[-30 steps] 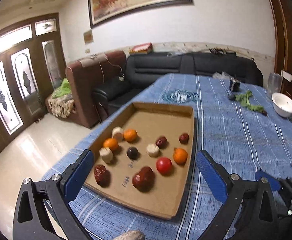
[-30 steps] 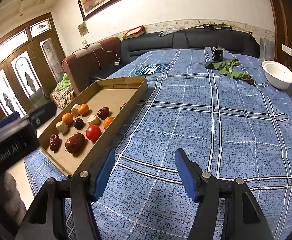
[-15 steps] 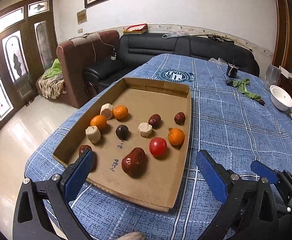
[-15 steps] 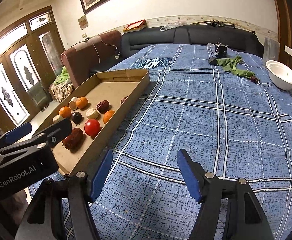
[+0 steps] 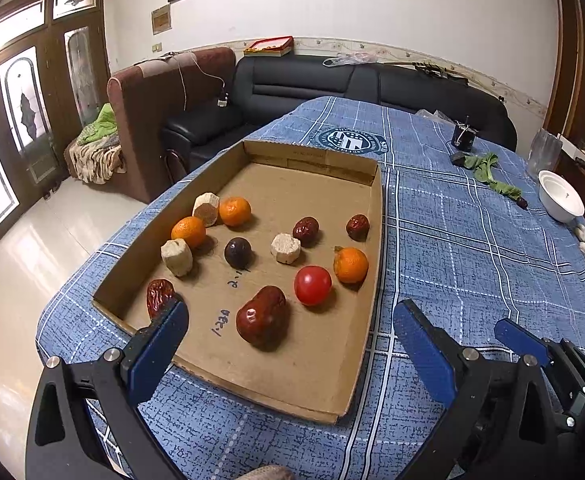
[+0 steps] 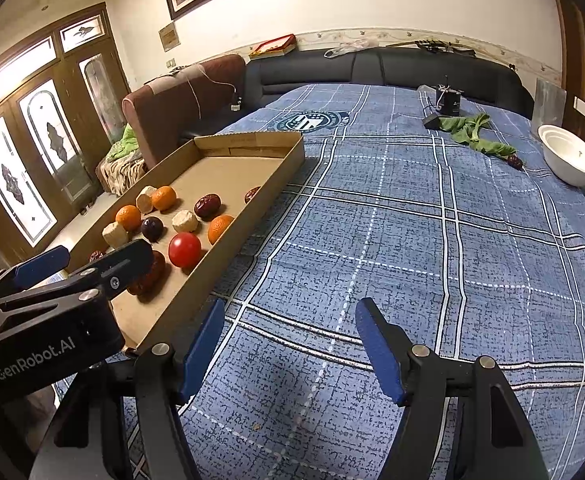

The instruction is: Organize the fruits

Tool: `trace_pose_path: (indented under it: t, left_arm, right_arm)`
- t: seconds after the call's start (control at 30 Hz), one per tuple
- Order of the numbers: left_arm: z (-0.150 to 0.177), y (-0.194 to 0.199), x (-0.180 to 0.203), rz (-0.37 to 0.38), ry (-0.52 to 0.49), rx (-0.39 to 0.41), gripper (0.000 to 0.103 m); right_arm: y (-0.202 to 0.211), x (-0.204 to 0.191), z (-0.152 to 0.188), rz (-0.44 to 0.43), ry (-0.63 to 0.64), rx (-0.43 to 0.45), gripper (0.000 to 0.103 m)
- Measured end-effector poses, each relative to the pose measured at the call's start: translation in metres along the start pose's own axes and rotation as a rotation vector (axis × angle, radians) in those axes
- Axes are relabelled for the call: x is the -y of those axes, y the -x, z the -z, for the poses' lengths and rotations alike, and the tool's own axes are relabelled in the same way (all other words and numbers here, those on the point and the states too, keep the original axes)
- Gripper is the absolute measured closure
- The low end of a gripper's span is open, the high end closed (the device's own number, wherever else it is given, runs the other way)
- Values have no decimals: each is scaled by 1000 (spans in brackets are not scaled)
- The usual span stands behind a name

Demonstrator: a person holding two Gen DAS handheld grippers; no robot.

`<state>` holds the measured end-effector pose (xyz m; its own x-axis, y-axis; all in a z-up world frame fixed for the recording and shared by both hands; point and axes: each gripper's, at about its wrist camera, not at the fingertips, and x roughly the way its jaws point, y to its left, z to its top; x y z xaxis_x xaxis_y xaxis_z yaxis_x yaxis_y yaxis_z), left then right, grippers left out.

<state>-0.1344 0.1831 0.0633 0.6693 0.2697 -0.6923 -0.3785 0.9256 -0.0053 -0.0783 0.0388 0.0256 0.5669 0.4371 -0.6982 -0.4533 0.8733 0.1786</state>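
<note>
A shallow cardboard tray (image 5: pixel 374 216) (image 6: pixel 268 196) lies on the blue checked tablecloth. It holds three oranges (image 5: pixel 350 265), a red tomato (image 5: pixel 312 285) (image 6: pixel 184 249), a large dark red date (image 5: pixel 261 315), smaller dates (image 5: pixel 306 229), a dark plum (image 5: pixel 237 252) and pale cut chunks (image 5: pixel 285 247). My left gripper (image 5: pixel 290 334) is open and empty, hovering over the tray's near edge, with the large date between its fingers. My right gripper (image 6: pixel 290 344) is open and empty over bare cloth to the right of the tray.
A white bowl (image 6: pixel 568 156) stands at the far right edge of the table. A green cloth (image 6: pixel 472 132) and a small black device (image 6: pixel 448 106) lie at the back. One loose date (image 6: pixel 514 161) lies by the cloth. Sofas stand beyond the table.
My left gripper has moved forward and tilted down, so the tray and fruit are closer and larger. My right gripper has shifted slightly forward. Both stay open.
</note>
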Motion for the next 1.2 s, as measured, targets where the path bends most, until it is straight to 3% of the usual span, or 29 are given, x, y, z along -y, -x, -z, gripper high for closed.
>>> trace_pose_path:
  t: [1.2]
  left_arm:
    - [0,-12,-10,13,49,-40,1]
  right_arm:
    - [-13,-14,-2,10,57,-24,27]
